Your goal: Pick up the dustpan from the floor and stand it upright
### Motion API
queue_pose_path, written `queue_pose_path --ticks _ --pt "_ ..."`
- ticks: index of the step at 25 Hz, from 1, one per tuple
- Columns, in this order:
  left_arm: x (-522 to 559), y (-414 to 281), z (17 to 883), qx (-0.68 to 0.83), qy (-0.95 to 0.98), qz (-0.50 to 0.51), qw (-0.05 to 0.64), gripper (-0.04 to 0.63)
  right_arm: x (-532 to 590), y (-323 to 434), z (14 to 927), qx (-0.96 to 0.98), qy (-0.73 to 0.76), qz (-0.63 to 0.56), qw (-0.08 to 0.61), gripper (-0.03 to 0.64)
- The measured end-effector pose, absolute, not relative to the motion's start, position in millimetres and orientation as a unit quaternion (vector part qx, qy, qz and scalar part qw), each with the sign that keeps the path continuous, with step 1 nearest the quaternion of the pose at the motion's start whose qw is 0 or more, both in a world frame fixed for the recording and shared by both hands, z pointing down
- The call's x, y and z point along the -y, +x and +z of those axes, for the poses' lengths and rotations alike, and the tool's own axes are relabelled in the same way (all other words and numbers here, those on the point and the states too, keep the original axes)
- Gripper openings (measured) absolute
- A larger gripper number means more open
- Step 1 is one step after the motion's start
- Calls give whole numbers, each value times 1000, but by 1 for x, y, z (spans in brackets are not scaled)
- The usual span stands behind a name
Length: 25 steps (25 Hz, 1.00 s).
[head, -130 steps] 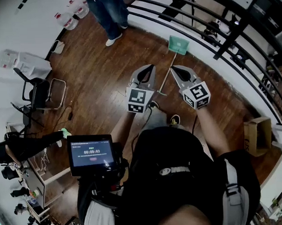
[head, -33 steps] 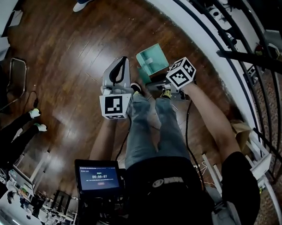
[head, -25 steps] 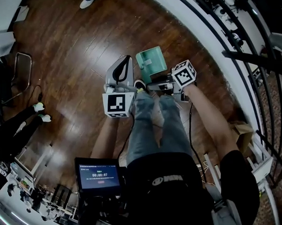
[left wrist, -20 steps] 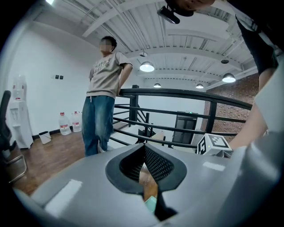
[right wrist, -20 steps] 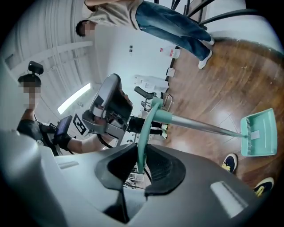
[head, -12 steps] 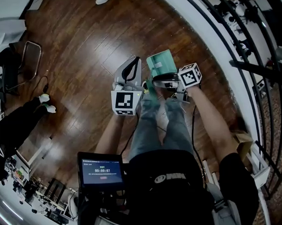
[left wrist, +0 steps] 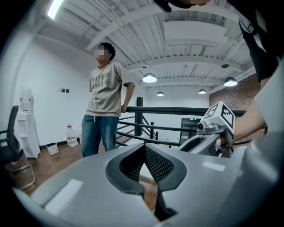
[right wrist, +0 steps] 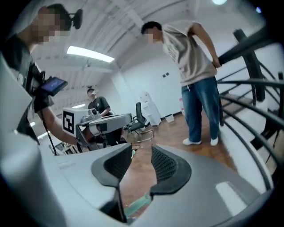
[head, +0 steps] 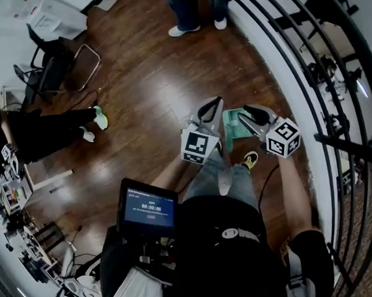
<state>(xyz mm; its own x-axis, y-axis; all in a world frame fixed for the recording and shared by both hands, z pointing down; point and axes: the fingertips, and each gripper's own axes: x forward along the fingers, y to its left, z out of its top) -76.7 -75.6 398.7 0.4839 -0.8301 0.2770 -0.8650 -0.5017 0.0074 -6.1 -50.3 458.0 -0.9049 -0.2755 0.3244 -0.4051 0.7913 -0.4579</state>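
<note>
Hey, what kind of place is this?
Probably an upper-level office or lab space, perhaps a mezzanine: a wood floor, a black railing, an office chair and ceiling lamps.

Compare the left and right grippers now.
The left gripper has jaws meeting at the tips; the right gripper has them apart, having just been opening, not pressing the dustpan handle low in the gap. The left gripper is left of the dustpan, the right gripper right of it. Both hold nothing.

A loft-style lab or office: wooden floor (head: 147, 79), black railing (head: 293, 68), office chair (head: 52, 67), water dispenser (left wrist: 26, 128), pendant lamps (left wrist: 149, 78).
</note>
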Motion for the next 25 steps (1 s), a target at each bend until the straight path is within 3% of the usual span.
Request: queue_pose_path --ticks 3,4,16,20,25 --pt "76 -56 382 486 865 107 65 20 49 8 438 944 235 182 144 88" --pt "78 -51 379 485 866 105 56 20 48 10 433 943 252 161 147 7" --pt "67 -138 302 551 832 64 10 20 56 -78 363 957 256 83 107 3" --pt "61 -207 284 582 810 74 -15 20 68 -151 333 969 226 58 80 3" --pt "76 -145 287 555 830 63 -10 20 80 -104 320 961 262 51 70 3"
